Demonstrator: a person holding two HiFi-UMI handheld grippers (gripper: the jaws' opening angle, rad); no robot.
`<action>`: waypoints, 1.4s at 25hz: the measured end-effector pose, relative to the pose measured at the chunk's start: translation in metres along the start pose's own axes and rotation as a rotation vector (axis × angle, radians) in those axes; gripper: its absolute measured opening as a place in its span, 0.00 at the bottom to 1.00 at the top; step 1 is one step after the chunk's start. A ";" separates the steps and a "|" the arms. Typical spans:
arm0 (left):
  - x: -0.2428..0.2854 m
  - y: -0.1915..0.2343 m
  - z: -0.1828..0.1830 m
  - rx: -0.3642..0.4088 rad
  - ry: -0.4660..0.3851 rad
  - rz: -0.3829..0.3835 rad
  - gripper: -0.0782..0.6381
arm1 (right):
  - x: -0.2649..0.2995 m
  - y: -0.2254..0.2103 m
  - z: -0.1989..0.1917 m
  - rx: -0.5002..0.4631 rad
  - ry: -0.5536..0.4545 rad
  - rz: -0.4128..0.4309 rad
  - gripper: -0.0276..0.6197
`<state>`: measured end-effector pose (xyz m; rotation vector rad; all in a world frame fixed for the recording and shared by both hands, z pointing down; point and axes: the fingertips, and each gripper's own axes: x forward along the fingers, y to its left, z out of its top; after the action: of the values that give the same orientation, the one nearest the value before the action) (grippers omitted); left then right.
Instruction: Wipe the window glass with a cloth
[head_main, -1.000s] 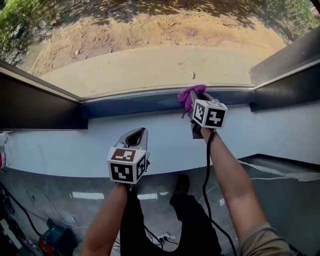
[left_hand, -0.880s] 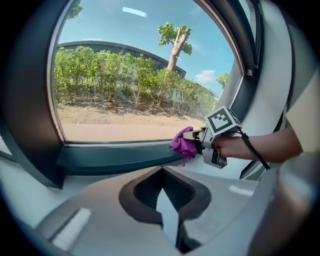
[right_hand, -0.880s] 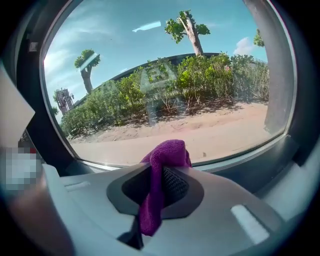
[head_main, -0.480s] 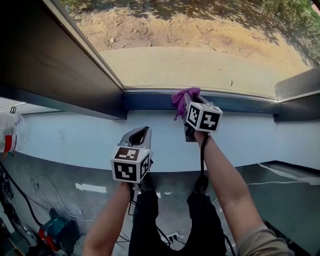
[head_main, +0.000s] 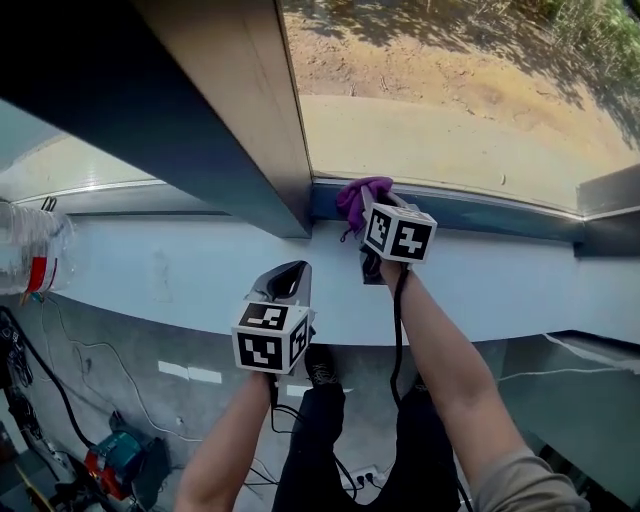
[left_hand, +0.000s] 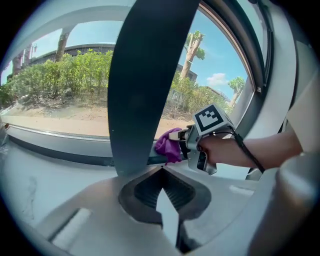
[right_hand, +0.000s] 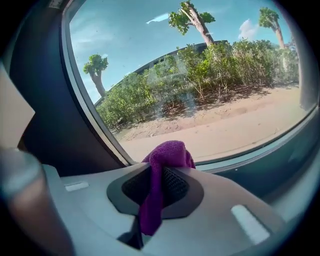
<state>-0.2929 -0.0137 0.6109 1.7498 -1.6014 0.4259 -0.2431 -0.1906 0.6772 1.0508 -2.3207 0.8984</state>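
Here, right claw (right_hand: 154, 184) pinching purple cloth (right_hand: 168, 154), left claw (left_hand: 162, 192) closed

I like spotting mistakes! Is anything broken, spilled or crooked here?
Nothing stands out. The purple cloth is bunched in the right gripper near the window glass's bottom corner, and the left gripper is shut and empty.
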 end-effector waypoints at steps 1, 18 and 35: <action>-0.003 0.005 -0.002 -0.003 0.000 0.001 0.11 | 0.004 0.008 -0.002 0.000 0.005 0.008 0.14; -0.071 0.007 0.035 0.039 -0.055 -0.054 0.11 | -0.066 0.123 0.043 -0.067 -0.116 0.269 0.14; -0.257 -0.227 0.207 0.285 -0.290 -0.317 0.11 | -0.459 0.180 0.199 -0.204 -0.507 0.277 0.14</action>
<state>-0.1656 0.0232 0.2332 2.3280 -1.4685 0.2636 -0.1235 -0.0148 0.1896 0.9682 -2.9604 0.5053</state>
